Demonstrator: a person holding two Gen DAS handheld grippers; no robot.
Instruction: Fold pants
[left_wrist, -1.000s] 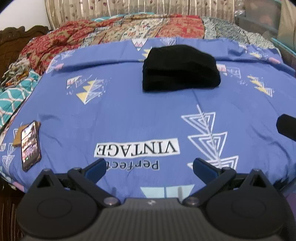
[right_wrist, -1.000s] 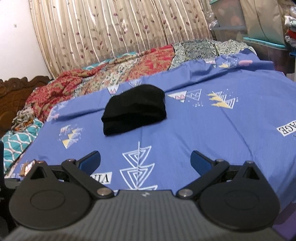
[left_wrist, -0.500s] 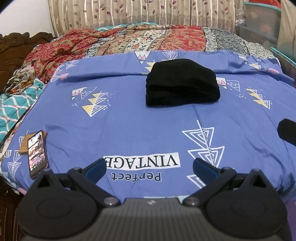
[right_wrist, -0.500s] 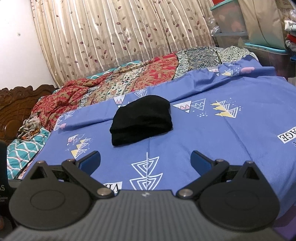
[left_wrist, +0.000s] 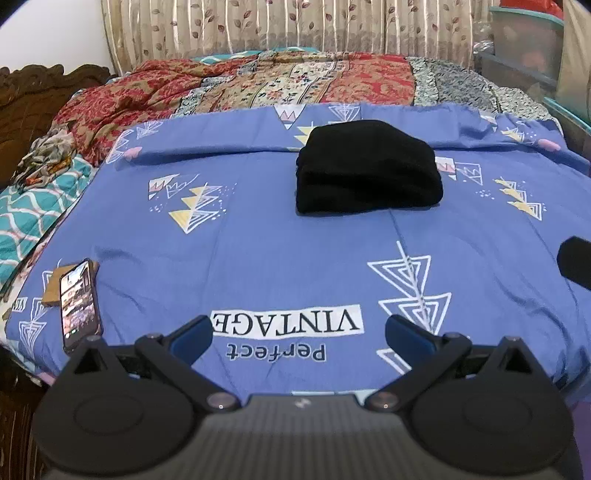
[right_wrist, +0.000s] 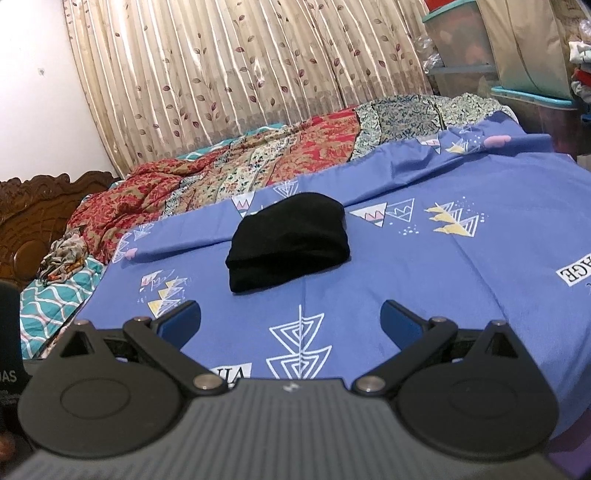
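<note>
The black pants (left_wrist: 367, 168) lay folded on the blue sheet (left_wrist: 258, 243), far from both grippers. The left gripper (left_wrist: 299, 338) and right gripper (right_wrist: 290, 319) were wide open, holding nothing.

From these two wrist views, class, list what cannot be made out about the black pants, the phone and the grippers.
- Black pants: inner folds and underside hidden by their own layers, both views.
- Phone: screen too small and blurred to read, left view; absent from right view.
- Right gripper: cut off by the left view's right edge.
- Left gripper: cut off by the right view's left edge.
</note>
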